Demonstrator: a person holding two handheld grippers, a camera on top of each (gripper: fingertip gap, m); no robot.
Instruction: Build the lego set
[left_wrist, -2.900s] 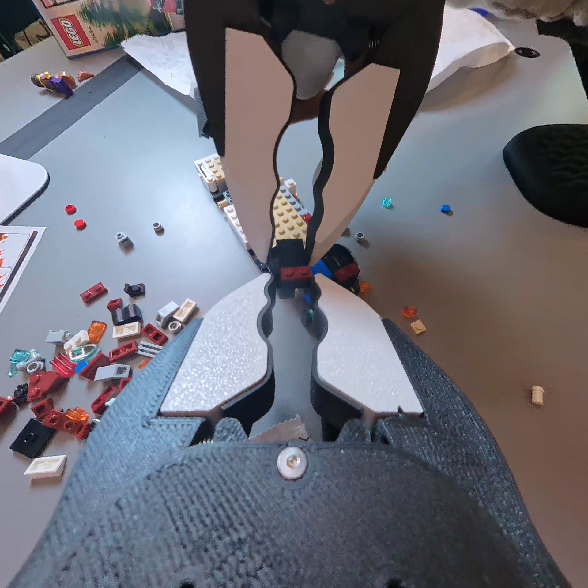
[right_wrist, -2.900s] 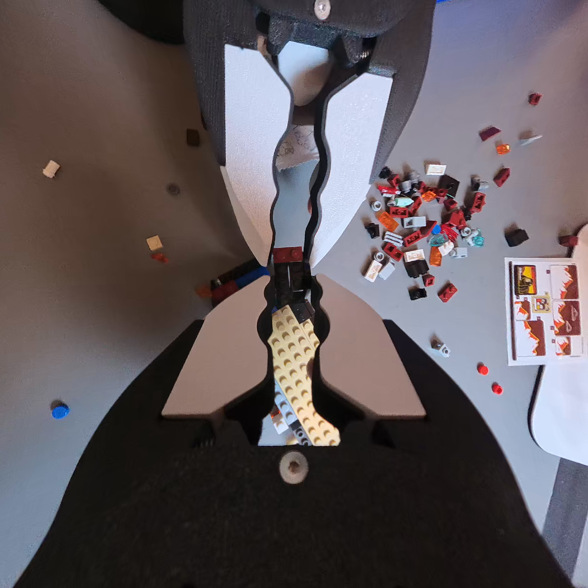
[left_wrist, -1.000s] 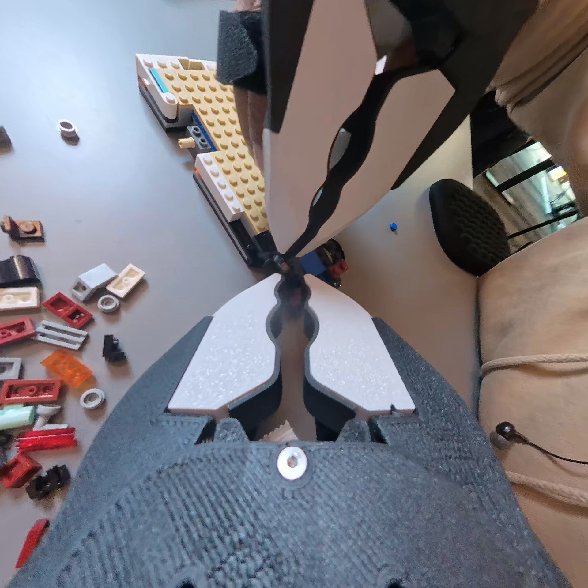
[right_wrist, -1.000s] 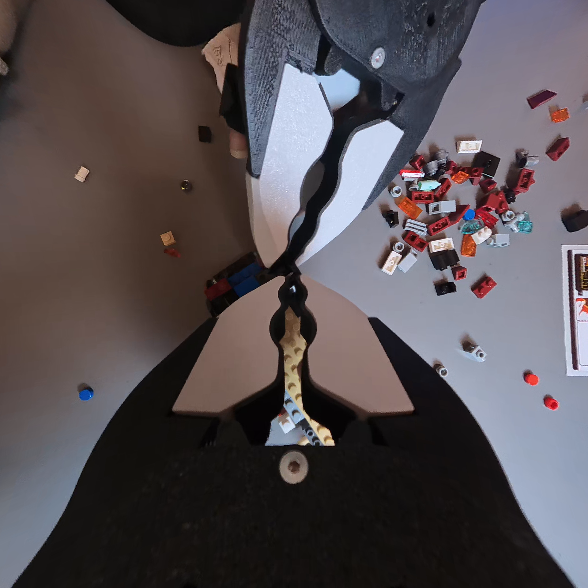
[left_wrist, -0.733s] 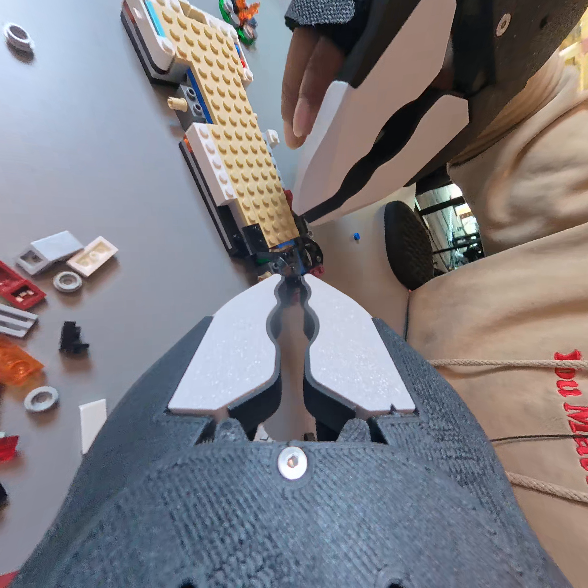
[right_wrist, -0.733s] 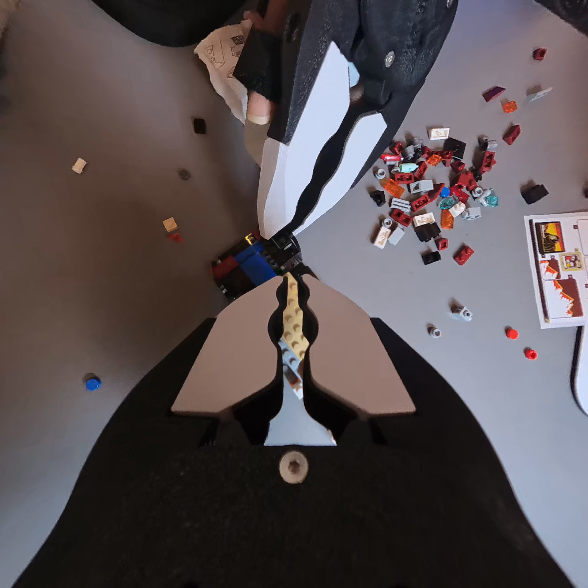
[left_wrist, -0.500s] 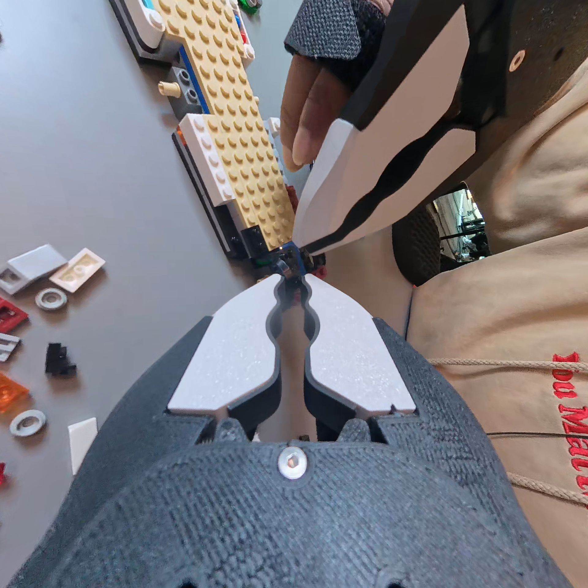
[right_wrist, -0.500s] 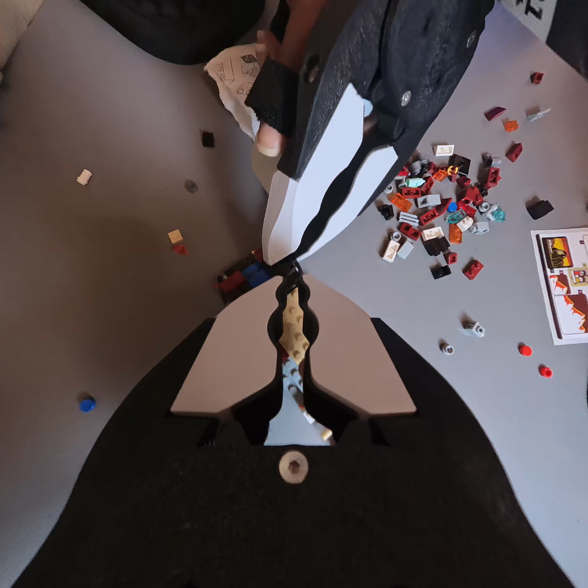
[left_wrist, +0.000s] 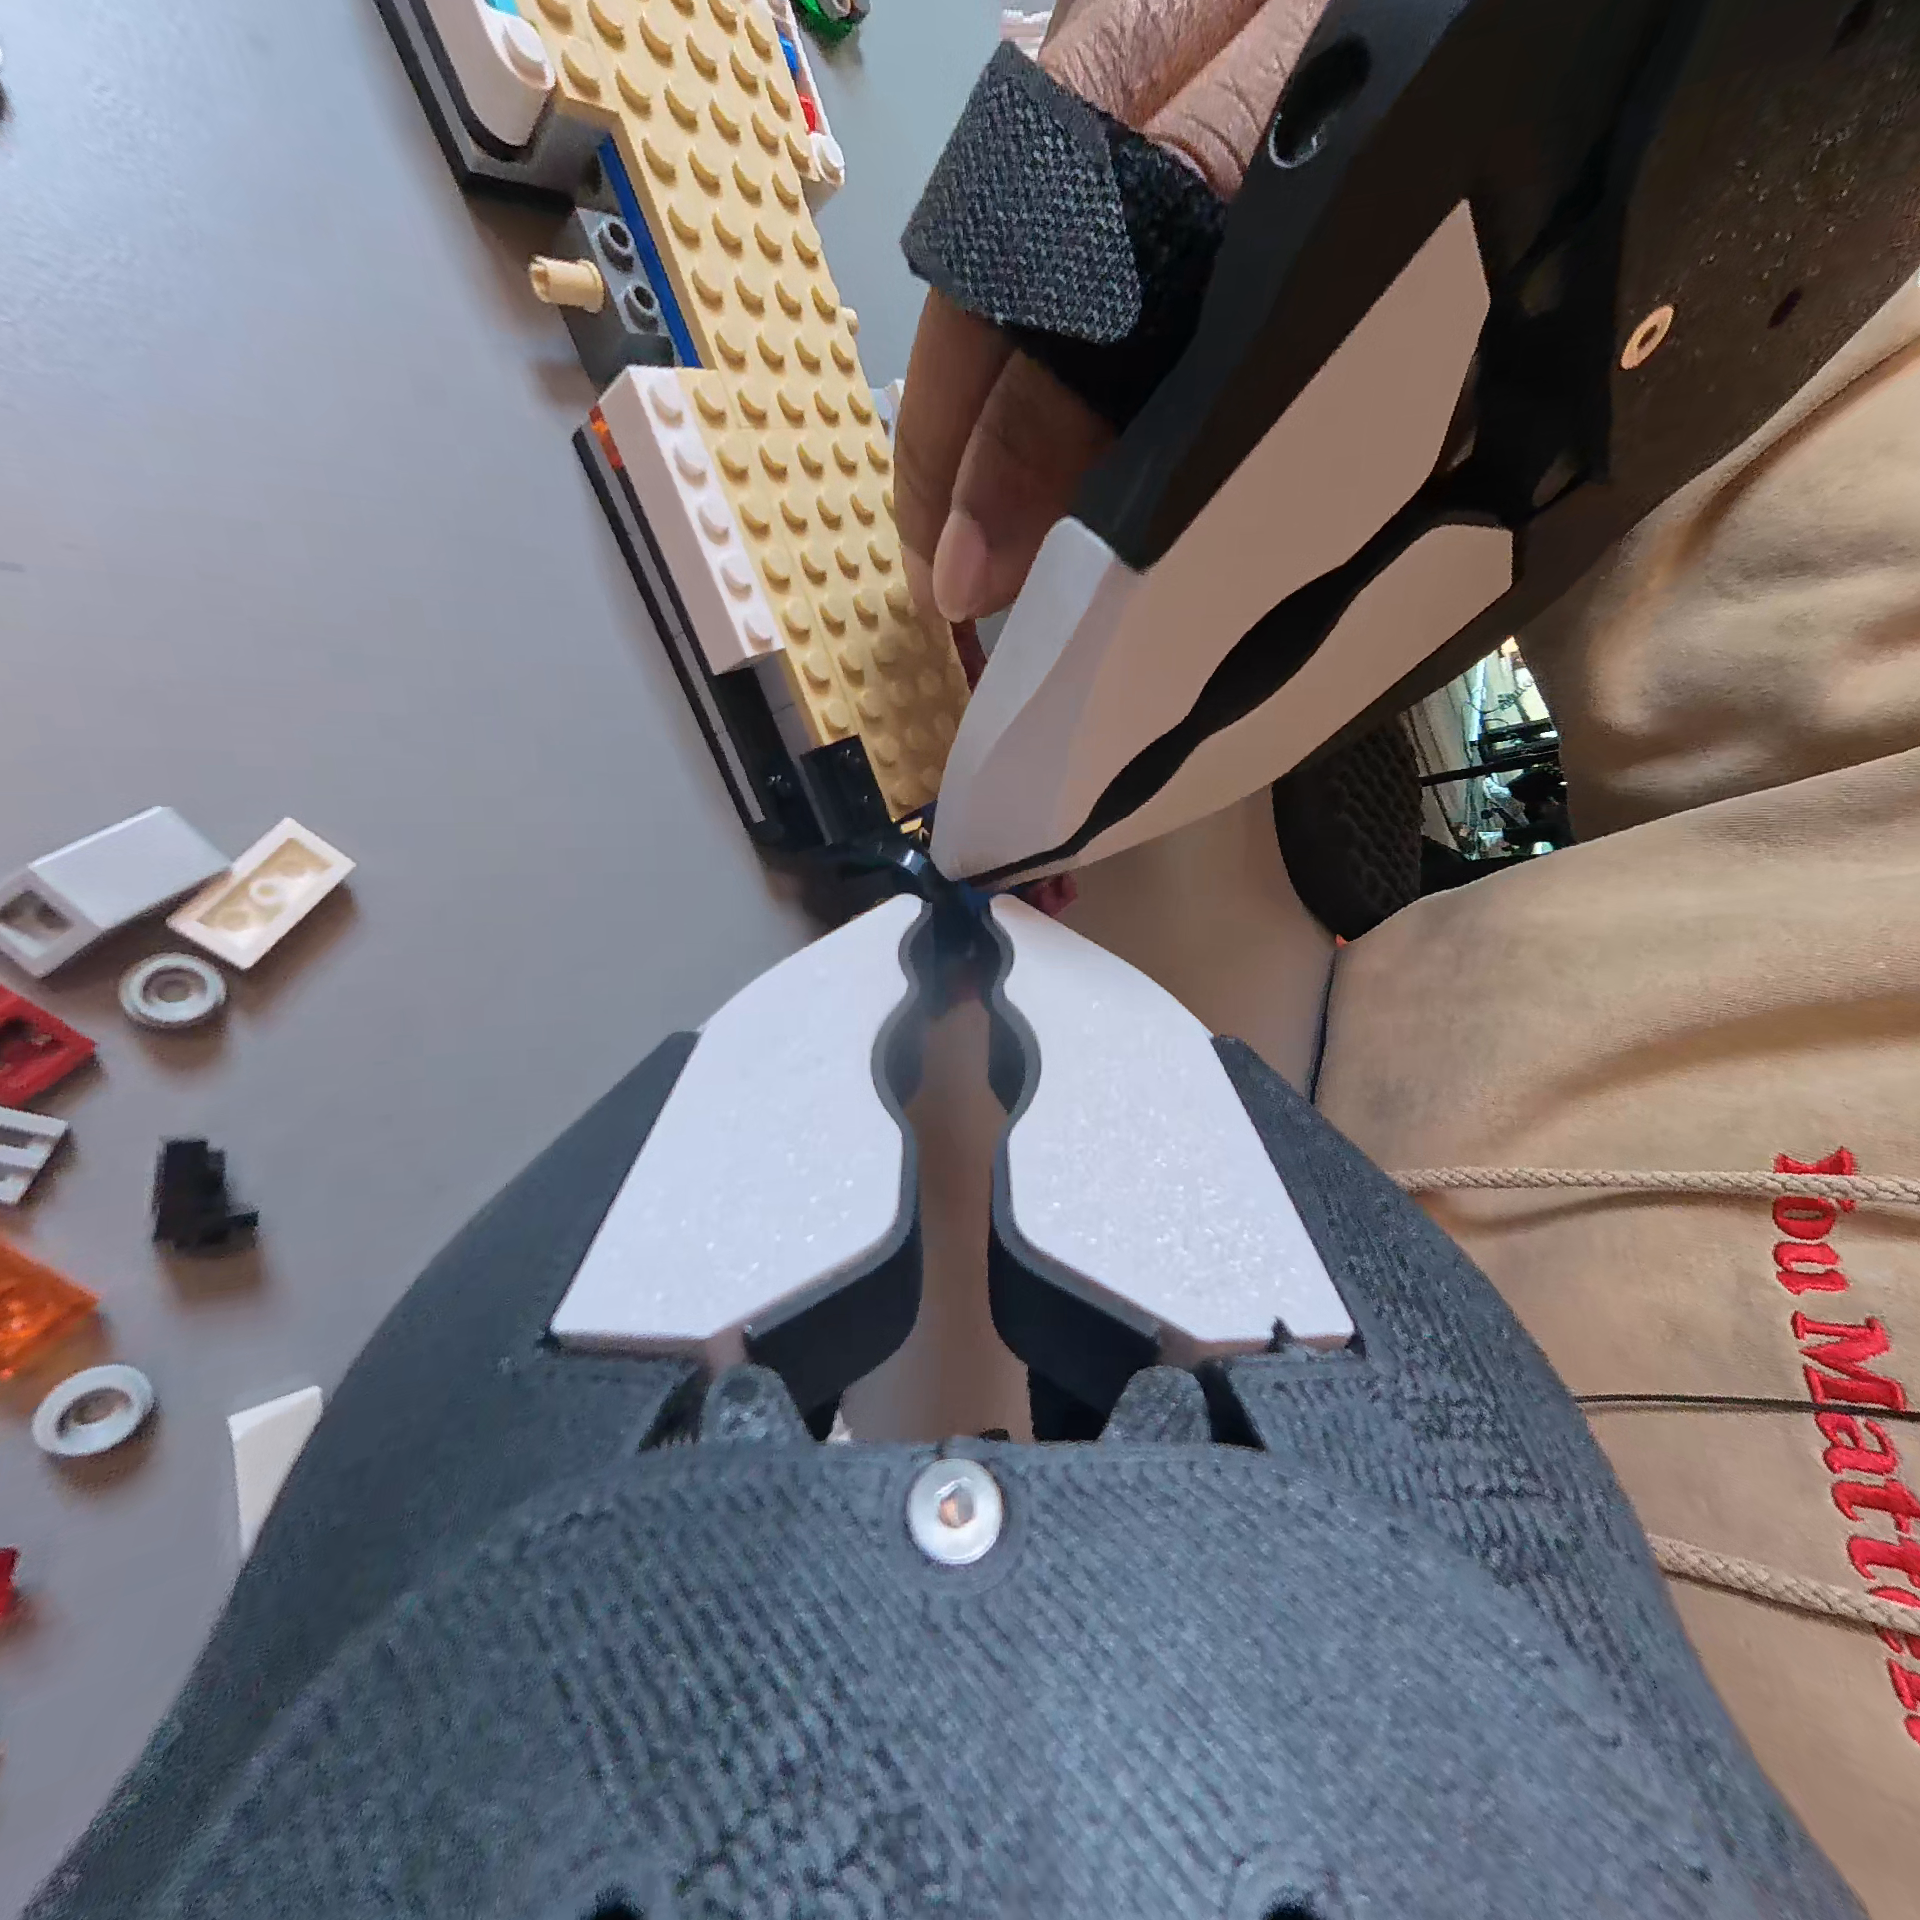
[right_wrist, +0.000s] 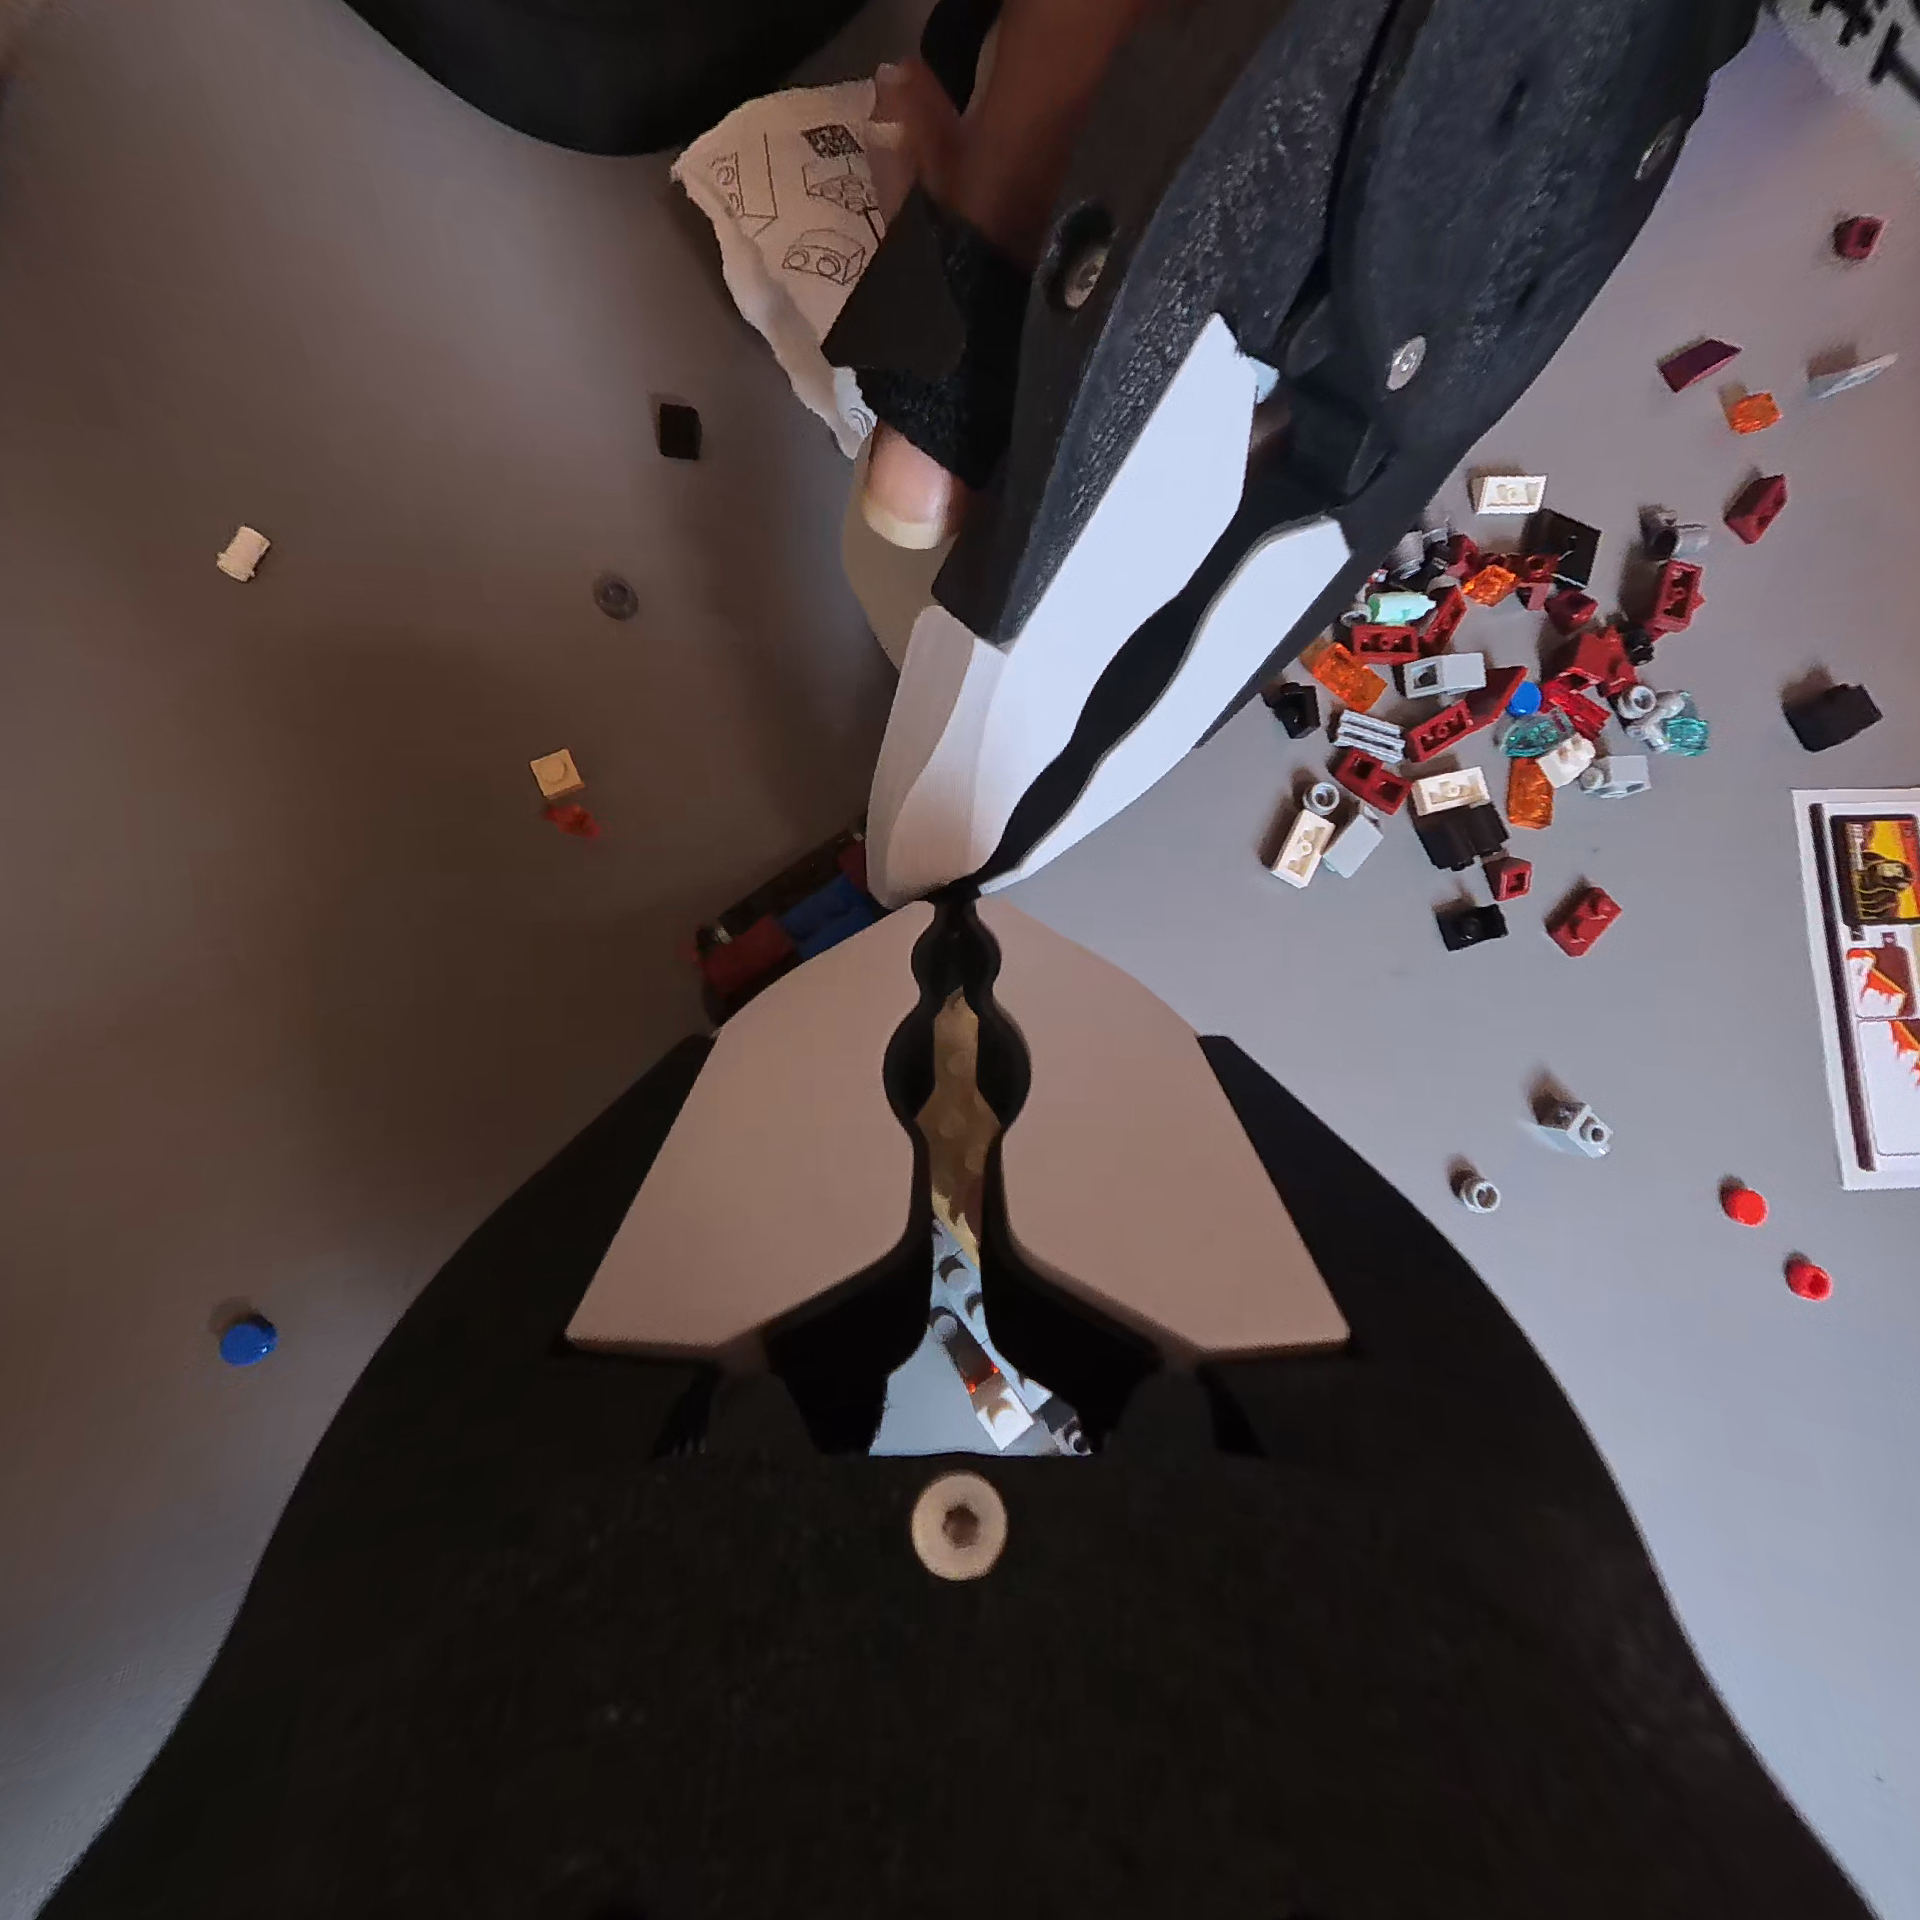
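Meeting tip to tip, both grippers pinch one small dark piece above the grey counter (right_wrist: 312, 935).
Left gripper (left_wrist: 951, 914) and right gripper (right_wrist: 958, 909) each clamp that dark piece (left_wrist: 940, 909); steady, level, opposed pressure should prevent it twisting loose.

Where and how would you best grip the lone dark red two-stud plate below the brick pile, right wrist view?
Grip the dark red plate across its narrow width, pads on its two long sides, coming straight down. It lies flat, studs up, on the table, apart from the brick pile. Only a black piece sits near one short end, so the long sides look free.
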